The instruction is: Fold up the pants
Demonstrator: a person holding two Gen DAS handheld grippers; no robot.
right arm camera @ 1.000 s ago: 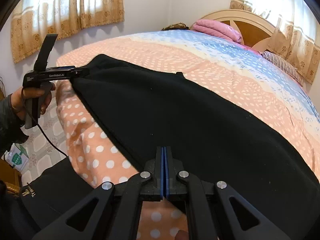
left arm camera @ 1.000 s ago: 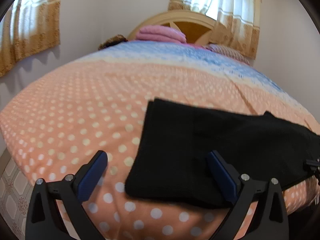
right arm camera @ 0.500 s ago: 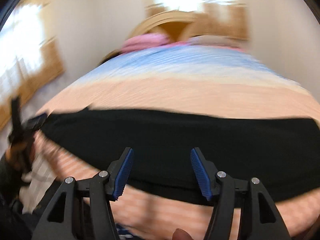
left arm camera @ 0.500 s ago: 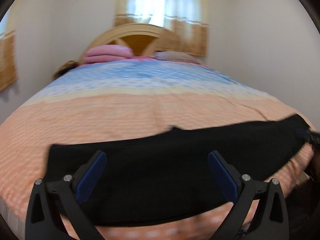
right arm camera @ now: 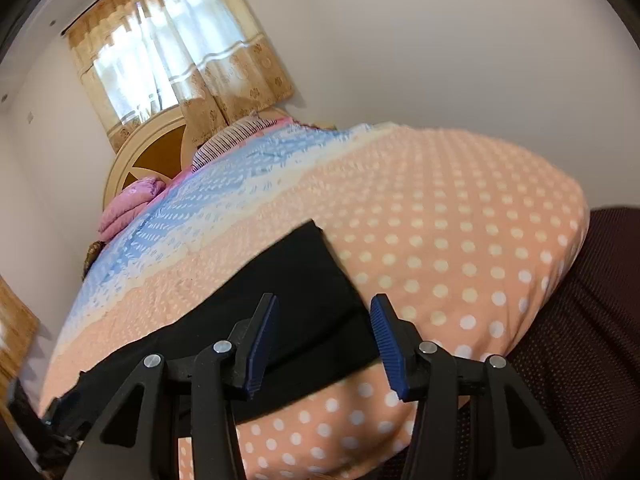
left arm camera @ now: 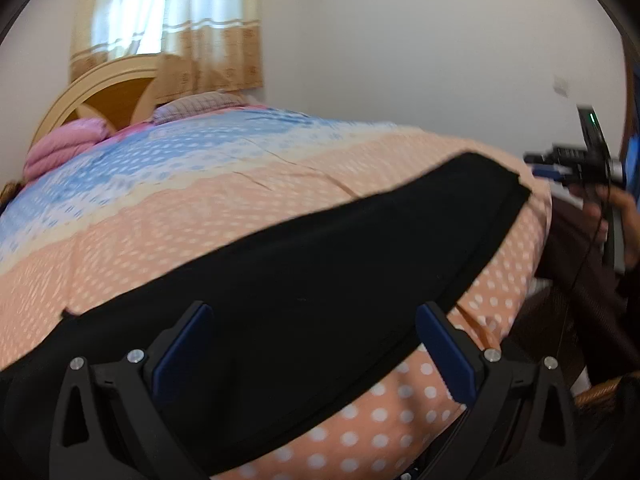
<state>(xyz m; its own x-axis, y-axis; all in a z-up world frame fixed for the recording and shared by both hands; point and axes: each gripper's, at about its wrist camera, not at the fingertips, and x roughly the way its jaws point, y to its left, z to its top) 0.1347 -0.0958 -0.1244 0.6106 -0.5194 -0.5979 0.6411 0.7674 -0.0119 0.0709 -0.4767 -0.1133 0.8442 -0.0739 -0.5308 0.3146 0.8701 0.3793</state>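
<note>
Black pants (left arm camera: 320, 272) lie flat in a long strip along the near edge of a bed with an orange polka-dot cover (left arm camera: 200, 200). My left gripper (left arm camera: 316, 352) is open and empty, just above the pants' middle. My right gripper (right arm camera: 324, 340) is open and empty, above the right end of the pants (right arm camera: 296, 292). The right gripper also shows in the left wrist view (left arm camera: 576, 164), held off the bed's right corner. The left gripper shows dimly at the lower left edge of the right wrist view (right arm camera: 56, 420).
A wooden headboard (left arm camera: 108, 96), a pink folded blanket (left arm camera: 68, 144) and a pillow (left arm camera: 200, 104) are at the far end. Curtained windows (right arm camera: 176, 56) are behind. A dark maroon surface (right arm camera: 580, 320) lies right of the bed corner.
My right gripper has let go of the pants and opened. Both grippers have swung to the right along the bed edge. The pants now lie flat.
</note>
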